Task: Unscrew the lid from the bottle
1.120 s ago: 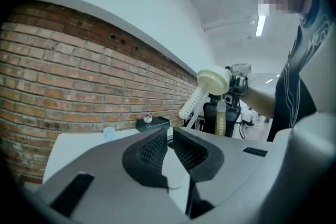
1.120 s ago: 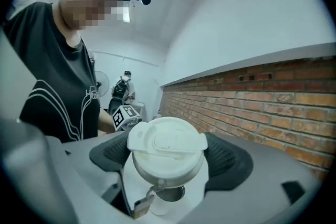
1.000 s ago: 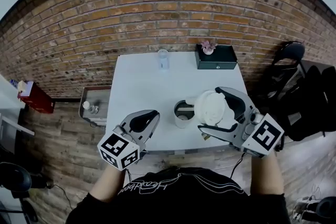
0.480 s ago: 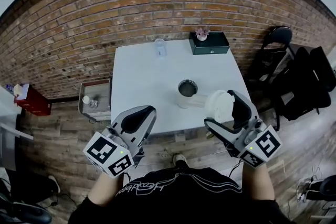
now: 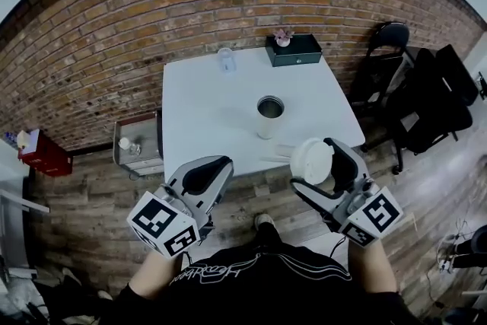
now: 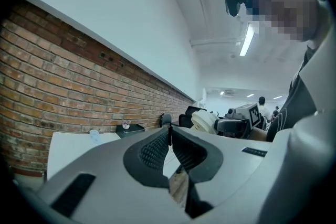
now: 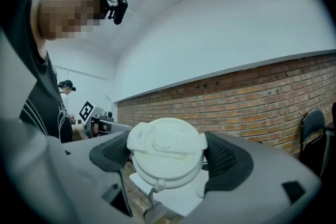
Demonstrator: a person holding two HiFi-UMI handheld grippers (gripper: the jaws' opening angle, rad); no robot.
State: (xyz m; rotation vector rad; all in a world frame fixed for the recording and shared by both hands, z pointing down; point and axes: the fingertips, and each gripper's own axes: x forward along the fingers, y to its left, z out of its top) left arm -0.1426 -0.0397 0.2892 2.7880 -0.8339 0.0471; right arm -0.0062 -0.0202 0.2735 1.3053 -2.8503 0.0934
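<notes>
The bottle [image 5: 269, 116], a white cup-shaped body with a dark open mouth, stands uncapped on the white table [image 5: 205, 118]. Its round white lid [image 5: 310, 160] is off the bottle and clamped between the jaws of my right gripper [image 5: 318, 167], which hangs off the table's near right edge, over the floor. The right gripper view shows the lid [image 7: 167, 159] face-on, both pads pressing its sides. My left gripper [image 5: 204, 176] hovers off the near left edge, shut with nothing in it; its pads [image 6: 169, 145] meet.
A clear plastic cup [image 5: 226, 59] and a dark box [image 5: 293, 51] with a small pink flower stand at the table's far edge by the brick wall. A small cart [image 5: 135, 144] sits left of the table, black chairs [image 5: 396, 80] to the right.
Both grippers have drawn back from the table toward the person, the right one carrying the lid away from the bottle. The bottle stays put on the table.
</notes>
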